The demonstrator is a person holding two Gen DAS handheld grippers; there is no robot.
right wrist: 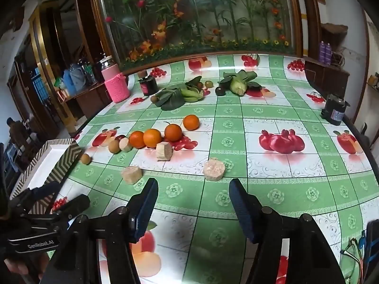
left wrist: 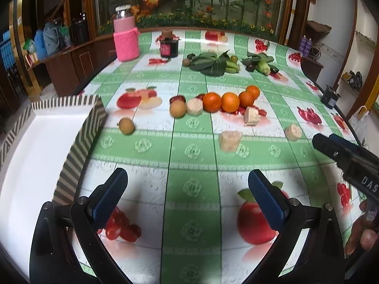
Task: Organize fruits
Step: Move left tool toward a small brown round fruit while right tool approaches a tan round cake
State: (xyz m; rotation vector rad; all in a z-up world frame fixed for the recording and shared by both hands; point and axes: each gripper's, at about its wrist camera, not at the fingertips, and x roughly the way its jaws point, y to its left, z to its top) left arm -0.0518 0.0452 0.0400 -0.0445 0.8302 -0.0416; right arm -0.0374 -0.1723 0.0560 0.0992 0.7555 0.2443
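Four round glossy oranges lie near rough pale chunks; both hand-held grippers gape wide, empty.

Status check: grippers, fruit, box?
Left gripper and right gripper open, empty. Four oranges loose on table. Striped box holds nothing. Path clear.
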